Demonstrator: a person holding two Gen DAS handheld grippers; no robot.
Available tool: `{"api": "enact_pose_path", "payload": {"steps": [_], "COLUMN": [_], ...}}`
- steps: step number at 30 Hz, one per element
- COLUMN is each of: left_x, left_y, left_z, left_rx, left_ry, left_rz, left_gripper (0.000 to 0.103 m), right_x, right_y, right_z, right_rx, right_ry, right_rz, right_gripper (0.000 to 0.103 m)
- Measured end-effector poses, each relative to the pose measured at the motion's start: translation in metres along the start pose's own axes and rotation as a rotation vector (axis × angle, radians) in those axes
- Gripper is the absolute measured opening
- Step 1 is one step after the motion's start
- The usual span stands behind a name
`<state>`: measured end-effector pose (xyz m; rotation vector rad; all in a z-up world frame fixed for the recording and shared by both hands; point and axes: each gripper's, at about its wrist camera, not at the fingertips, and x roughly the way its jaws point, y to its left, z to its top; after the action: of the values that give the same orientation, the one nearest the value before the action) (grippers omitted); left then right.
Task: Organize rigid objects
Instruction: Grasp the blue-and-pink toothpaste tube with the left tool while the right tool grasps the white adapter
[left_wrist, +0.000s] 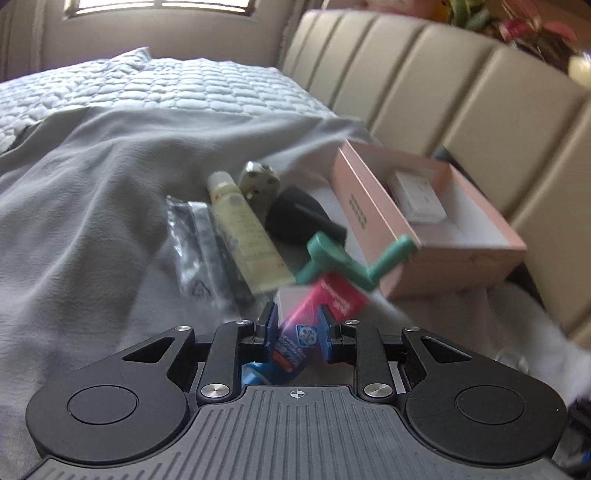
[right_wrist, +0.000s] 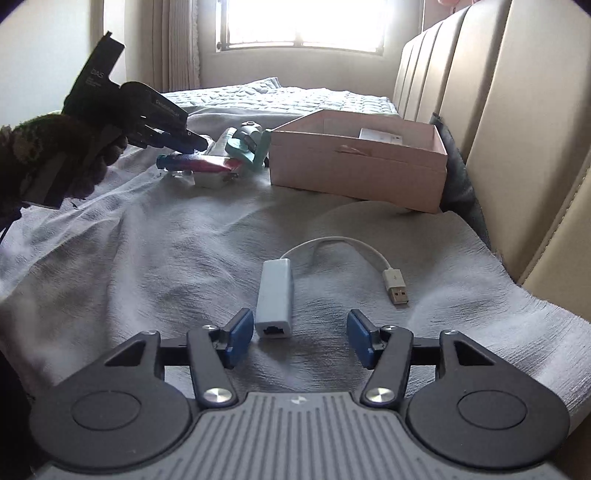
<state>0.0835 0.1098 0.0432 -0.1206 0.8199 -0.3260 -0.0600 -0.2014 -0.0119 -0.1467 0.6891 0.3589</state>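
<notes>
My left gripper (left_wrist: 298, 326) is shut on a pink and blue tube (left_wrist: 332, 299), which it holds just above a pile on the grey blanket. In the pile are a cream tube (left_wrist: 243, 229), a green handled tool (left_wrist: 332, 258), a black object (left_wrist: 299, 218), a beige plug (left_wrist: 258, 184) and a clear bag (left_wrist: 207, 251). The right wrist view shows that gripper (right_wrist: 195, 142) and its tube (right_wrist: 199, 162) at the far left. My right gripper (right_wrist: 299, 325) is open low over the blanket. The near end of a white network adapter (right_wrist: 273, 295) lies between its fingers, close to the left pad and untouched.
An open pink box (left_wrist: 424, 229) (right_wrist: 354, 173) sits by the beige padded headboard (right_wrist: 498, 110) with a small white box (left_wrist: 417, 199) inside. The adapter's cable ends in a USB plug (right_wrist: 397, 288) to the right. A person's sleeve and hand (right_wrist: 48, 155) hold the left gripper.
</notes>
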Motion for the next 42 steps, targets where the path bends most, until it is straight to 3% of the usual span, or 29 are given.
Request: {"api": "enact_pose_path", "payload": {"steps": [3, 5, 11, 15, 19, 23, 28, 32, 34, 36, 39, 42], "left_x": [-0.001, 0.003, 0.014, 0.014, 0.017, 0.022, 0.013, -0.015, -0.028, -0.031, -0.028, -0.024], "left_y": [-0.024, -0.035, -0.052, -0.054, -0.055, -0.071, -0.082, -0.093, -0.097, -0.098, -0.103, -0.105], "left_z": [-0.015, -0.019, -0.018, -0.023, -0.027, -0.037, -0.039, -0.049, -0.054, -0.059, -0.072, -0.078], "left_rx": [0.166, 0.221, 0.304, 0.346, 0.335, 0.446, 0.469, 0.435, 0.392, 0.320, 0.308, 0.308], "left_ry": [0.011, 0.012, 0.031, 0.027, 0.047, 0.042, 0.043, -0.006, -0.005, 0.054, 0.096, 0.096], "left_rz": [0.052, 0.094, 0.147, 0.154, 0.165, 0.230, 0.266, 0.242, 0.168, 0.075, 0.069, 0.088], "left_gripper": [0.032, 0.033, 0.039, 0.040, 0.049, 0.051, 0.041, 0.018, 0.016, 0.013, 0.013, 0.013], "right_x": [0.006, 0.007, 0.008, 0.010, 0.012, 0.014, 0.015, 0.012, 0.008, 0.001, -0.012, -0.013], "right_y": [-0.001, 0.001, 0.007, -0.002, -0.012, -0.010, 0.000, 0.000, 0.002, 0.005, 0.008, 0.004], "right_z": [-0.005, -0.007, -0.014, -0.013, -0.011, -0.008, -0.008, -0.010, -0.005, 0.001, 0.011, 0.018], "right_rx": [0.025, 0.025, 0.004, 0.062, 0.112, 0.120, 0.050, 0.049, 0.041, 0.019, -0.015, -0.006], "right_ry": [-0.017, -0.033, -0.065, -0.051, -0.023, 0.018, 0.025, 0.012, 0.015, -0.008, -0.064, -0.068], "right_rz": [-0.001, -0.010, -0.032, 0.006, 0.077, 0.109, 0.078, 0.077, 0.067, 0.065, 0.033, 0.010], "right_gripper": [0.061, 0.063, 0.064, 0.066, 0.077, 0.086, 0.089, 0.089, 0.087, 0.080, 0.080, 0.080]}}
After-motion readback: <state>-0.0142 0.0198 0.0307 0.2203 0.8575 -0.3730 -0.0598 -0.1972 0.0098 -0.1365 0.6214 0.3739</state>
